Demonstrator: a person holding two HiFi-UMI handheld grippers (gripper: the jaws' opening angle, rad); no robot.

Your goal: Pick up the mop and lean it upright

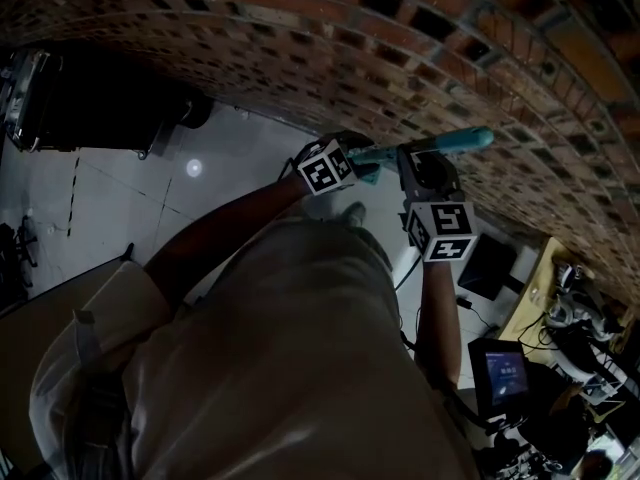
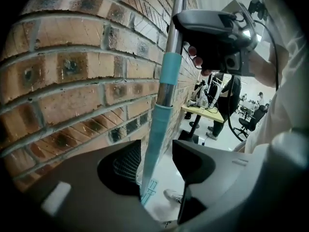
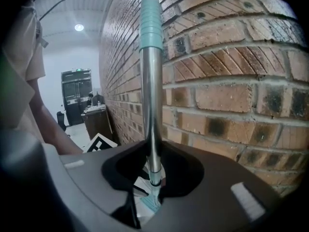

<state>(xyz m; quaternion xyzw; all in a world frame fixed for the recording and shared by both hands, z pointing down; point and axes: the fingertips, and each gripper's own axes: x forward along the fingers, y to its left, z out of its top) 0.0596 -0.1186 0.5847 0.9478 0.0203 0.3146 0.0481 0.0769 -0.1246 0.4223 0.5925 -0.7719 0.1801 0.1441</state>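
Note:
The mop handle [image 1: 455,141], a silver pole with teal sleeves, stands upright close to the brick wall [image 1: 400,48]. My right gripper [image 3: 153,170] is shut on the silver part of the pole [image 3: 151,91], below its teal top cap [image 3: 150,23]. Lower down, my left gripper [image 2: 157,163] is open, with the teal part of the handle [image 2: 161,110] passing between its jaws and a gap on the right side. The right gripper [image 2: 181,23] shows higher up the pole in the left gripper view. The mop head is hidden.
Brick wall [image 2: 72,81] runs right beside the handle. A dark cabinet [image 1: 90,108] stands at the far left on the white tiled floor [image 1: 120,198]. Desks with screens and cables [image 1: 560,298] crowd the right. A person [image 2: 227,95] stands by a table in the distance.

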